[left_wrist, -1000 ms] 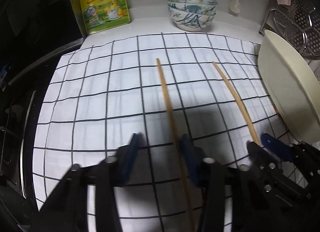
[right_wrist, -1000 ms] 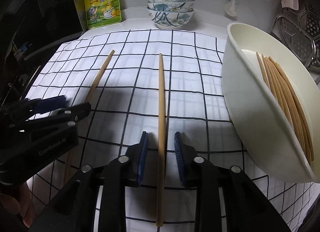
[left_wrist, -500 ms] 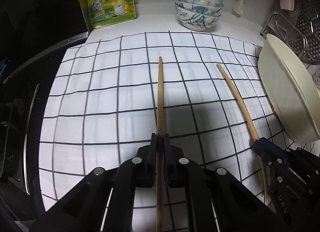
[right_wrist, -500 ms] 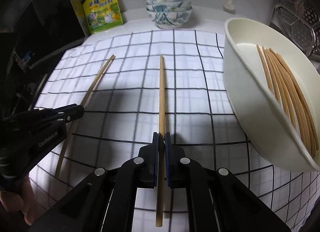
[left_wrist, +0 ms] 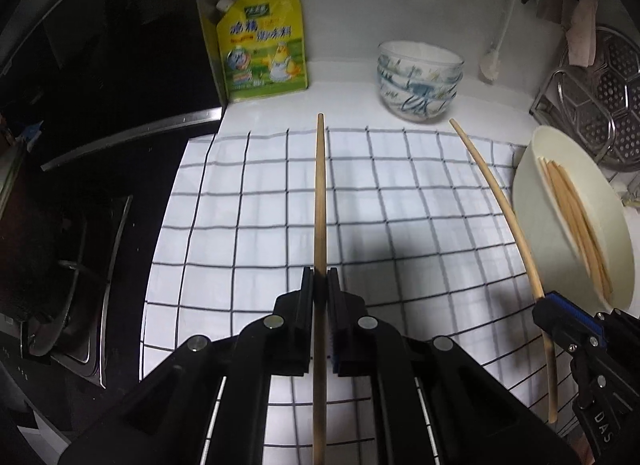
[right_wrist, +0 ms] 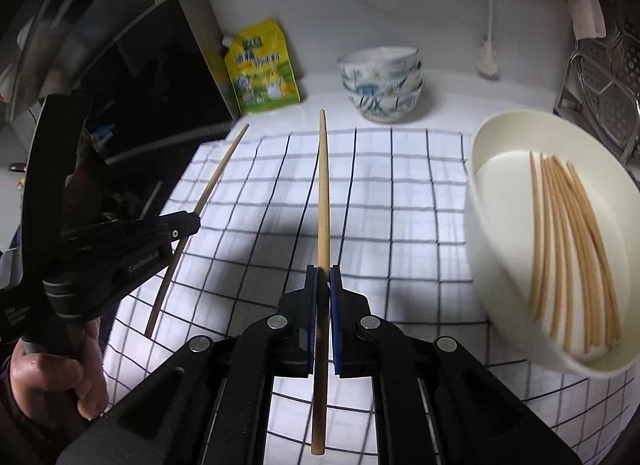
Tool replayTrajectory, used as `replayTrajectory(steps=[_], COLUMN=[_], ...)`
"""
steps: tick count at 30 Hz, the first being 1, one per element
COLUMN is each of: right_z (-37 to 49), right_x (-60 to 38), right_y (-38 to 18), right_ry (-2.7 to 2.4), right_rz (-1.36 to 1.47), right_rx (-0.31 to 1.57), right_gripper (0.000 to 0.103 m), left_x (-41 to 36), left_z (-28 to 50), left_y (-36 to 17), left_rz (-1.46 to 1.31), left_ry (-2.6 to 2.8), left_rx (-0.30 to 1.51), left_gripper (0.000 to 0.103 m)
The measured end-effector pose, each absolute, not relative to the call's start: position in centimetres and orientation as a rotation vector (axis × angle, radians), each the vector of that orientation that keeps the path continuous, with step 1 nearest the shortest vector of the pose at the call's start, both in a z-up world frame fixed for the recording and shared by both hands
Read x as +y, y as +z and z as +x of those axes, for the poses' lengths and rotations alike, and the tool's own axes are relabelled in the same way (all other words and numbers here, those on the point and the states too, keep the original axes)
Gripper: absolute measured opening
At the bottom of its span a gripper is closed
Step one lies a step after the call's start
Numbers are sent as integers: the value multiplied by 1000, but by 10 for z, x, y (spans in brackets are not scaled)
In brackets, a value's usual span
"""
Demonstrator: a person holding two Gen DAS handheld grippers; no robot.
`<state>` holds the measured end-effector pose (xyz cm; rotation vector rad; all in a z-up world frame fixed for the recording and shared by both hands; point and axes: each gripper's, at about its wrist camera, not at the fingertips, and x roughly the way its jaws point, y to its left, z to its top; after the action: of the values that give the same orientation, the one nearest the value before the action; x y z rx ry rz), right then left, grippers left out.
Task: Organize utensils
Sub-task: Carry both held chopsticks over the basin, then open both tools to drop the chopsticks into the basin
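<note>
Checked cloth [left_wrist: 260, 225] covered the counter. Each claw was clamped on one chopstick: left gripper [left_wrist: 320, 289] on its chopstick [left_wrist: 320, 193], right gripper [right_wrist: 322, 285] on another [right_wrist: 323, 185], both raised, probably bound for the cream bowl [right_wrist: 480, 225].

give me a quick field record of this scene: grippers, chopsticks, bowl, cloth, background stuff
left gripper: shut on a chopstick
right gripper: shut on another chopstick
cream bowl: right of the cloth, tilted, holds a bundle of chopsticks
checked cloth: spread on the counter, no chopstick seen lying on it
patterned bowls: stacked behind the cloth
yellow pouch: upright at the back left
</note>
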<state>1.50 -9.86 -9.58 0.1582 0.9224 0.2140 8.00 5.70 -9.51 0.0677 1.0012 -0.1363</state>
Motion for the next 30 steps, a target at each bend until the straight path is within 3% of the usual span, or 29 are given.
replayTrajectory(steps=[15, 22, 30], right_z=[29, 33, 34], right_x=[-270, -330, -351], right_y=[-71, -93, -120], right_ry=[17, -28, 0], right_rz=[226, 251, 276], right_rx=[848, 892, 958], right_gripper=[6, 6, 6], left_x=[-109, -194, -230], left_z=[92, 102, 105], left_y=[-38, -54, -81], left_rz=[85, 128, 161], left_ry=[-341, -409, -391], left_rx=[910, 941, 995], left_gripper=[7, 7, 8])
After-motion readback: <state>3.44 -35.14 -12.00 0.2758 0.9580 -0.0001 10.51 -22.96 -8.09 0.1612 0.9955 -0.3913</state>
